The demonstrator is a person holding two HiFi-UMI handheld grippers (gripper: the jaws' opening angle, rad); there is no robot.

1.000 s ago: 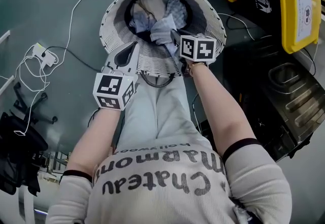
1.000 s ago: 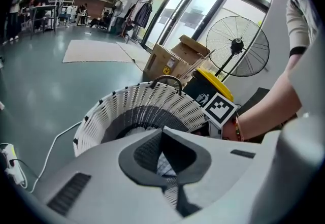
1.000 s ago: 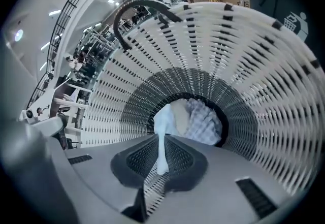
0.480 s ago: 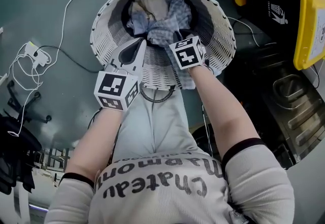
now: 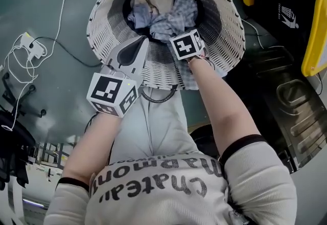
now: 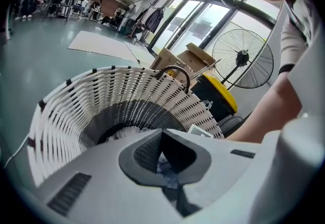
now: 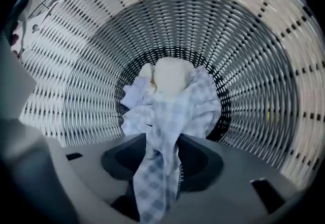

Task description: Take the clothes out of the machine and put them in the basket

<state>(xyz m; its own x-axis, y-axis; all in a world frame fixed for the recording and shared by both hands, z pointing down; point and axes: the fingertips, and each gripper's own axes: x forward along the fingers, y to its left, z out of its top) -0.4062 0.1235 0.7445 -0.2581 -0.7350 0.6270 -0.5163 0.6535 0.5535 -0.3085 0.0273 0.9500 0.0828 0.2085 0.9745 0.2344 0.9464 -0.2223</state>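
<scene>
A white woven basket [image 5: 102,9] stands on the floor below me, holding a heap of clothes [image 5: 163,7]. My right gripper [image 5: 177,29] points steeply down into it. Its jaws have just been opening, and a blue checked cloth [image 7: 172,111] still hangs between them, with gaps at both pads. Further down lies a cream garment [image 7: 172,75]. My left gripper [image 5: 143,43] hovers over the near rim with its tips together and nothing held. In the left gripper view, the left gripper [image 6: 162,134] faces the basket [image 6: 101,91].
White cables and a power strip [image 5: 30,45] lie on the floor at the left. A black bin with a yellow lid [image 5: 317,25] and a dark machine [image 5: 286,106] stand at the right. A standing fan [image 6: 242,59] is behind them.
My right gripper has dropped from the near rim down into the basket with the checked cloth. The left gripper has sunk a little towards the rim.
</scene>
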